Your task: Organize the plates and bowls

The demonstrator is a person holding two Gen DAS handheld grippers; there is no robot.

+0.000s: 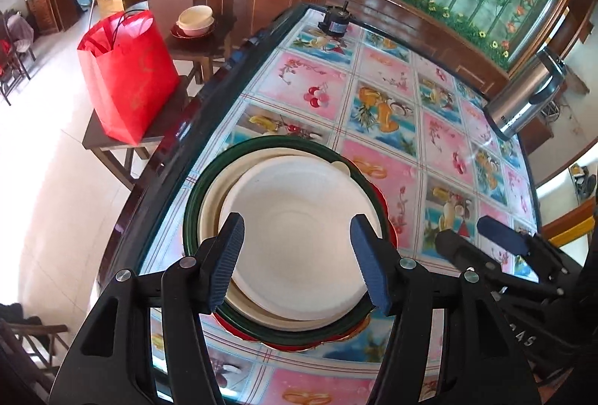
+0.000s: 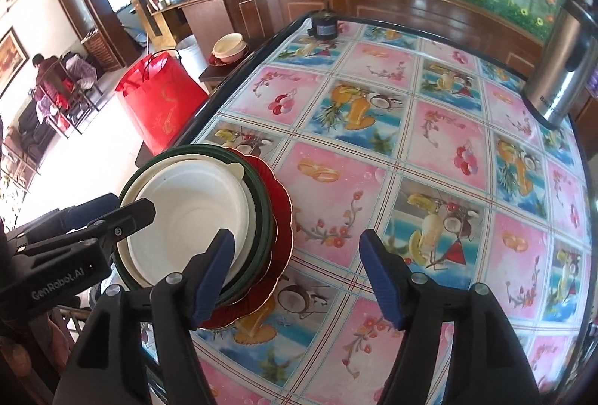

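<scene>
A stack stands near the table's left edge: a white bowl (image 1: 299, 240) nested in a cream bowl (image 1: 213, 203), inside a dark green bowl (image 1: 194, 195), on a red scalloped plate (image 2: 282, 214). My left gripper (image 1: 297, 255) is open and empty, hovering right over the white bowl, fingers spread across it. My right gripper (image 2: 297, 274) is open and empty, to the right of the stack over the tablecloth; its left finger (image 2: 213, 274) is near the stack's rim. The stack's white bowl also shows in the right wrist view (image 2: 187, 218).
A flowered tablecloth covers the table (image 2: 411, 162). A steel kettle (image 2: 560, 68) stands at the far right, a small black motor (image 2: 323, 24) at the far edge. Beside the table, a red bag (image 1: 127, 76) sits on a stool and more bowls (image 1: 196, 20) on another.
</scene>
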